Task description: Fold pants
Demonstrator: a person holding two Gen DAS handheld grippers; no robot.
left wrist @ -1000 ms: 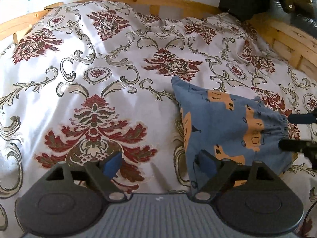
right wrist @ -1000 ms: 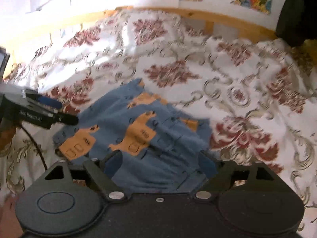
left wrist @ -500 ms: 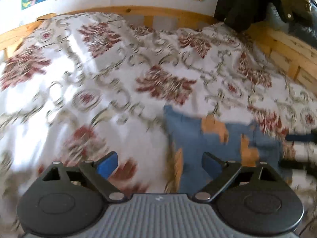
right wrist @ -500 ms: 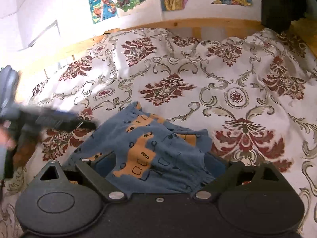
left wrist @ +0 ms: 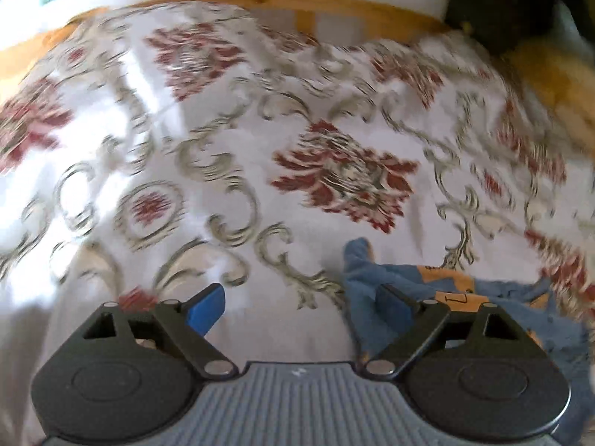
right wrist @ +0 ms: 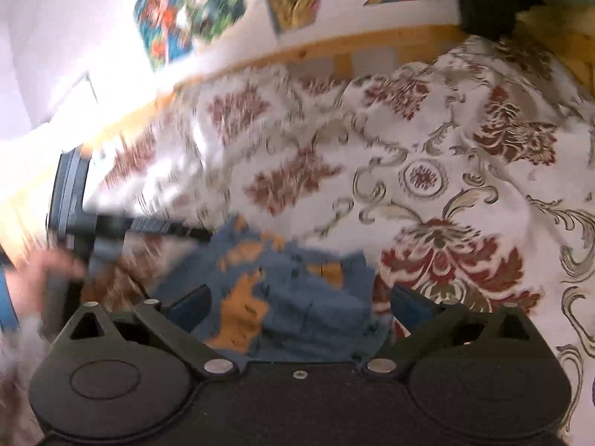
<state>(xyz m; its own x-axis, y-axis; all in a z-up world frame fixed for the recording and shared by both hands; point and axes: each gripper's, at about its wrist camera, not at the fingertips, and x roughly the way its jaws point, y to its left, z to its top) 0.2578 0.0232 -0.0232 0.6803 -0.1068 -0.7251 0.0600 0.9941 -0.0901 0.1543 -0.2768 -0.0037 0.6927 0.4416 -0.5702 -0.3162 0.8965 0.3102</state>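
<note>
**A:** so where are the pants (right wrist: 297,297) sitting? both views are pretty smeared

**B:** they're a small blue pair with orange prints, bunched up on the floral bedspread (left wrist: 230,156). in the right wrist view they're at about 6 o'clock, right between the fingers of the right gripper (right wrist: 299,306). jaws are wide apart there, nothing pinched

**A:** and the left one?

**B:** left gripper (left wrist: 301,306) is spread open too, holding nothing. the pants (left wrist: 446,297) show up around 4 o'clock in its view; its right finger sits in front of the blue fabric, can't tell if it's touching. its left finger is over bare bedspread

**A:** anything else?

**B:** wooden bed frame (left wrist: 334,3) along 12 o'clock, colourful posters (right wrist: 193,3) on the wall above, and a blurry hand (right wrist: 33,282) at 9 o'clock in the right view, gripping the left tool
</note>
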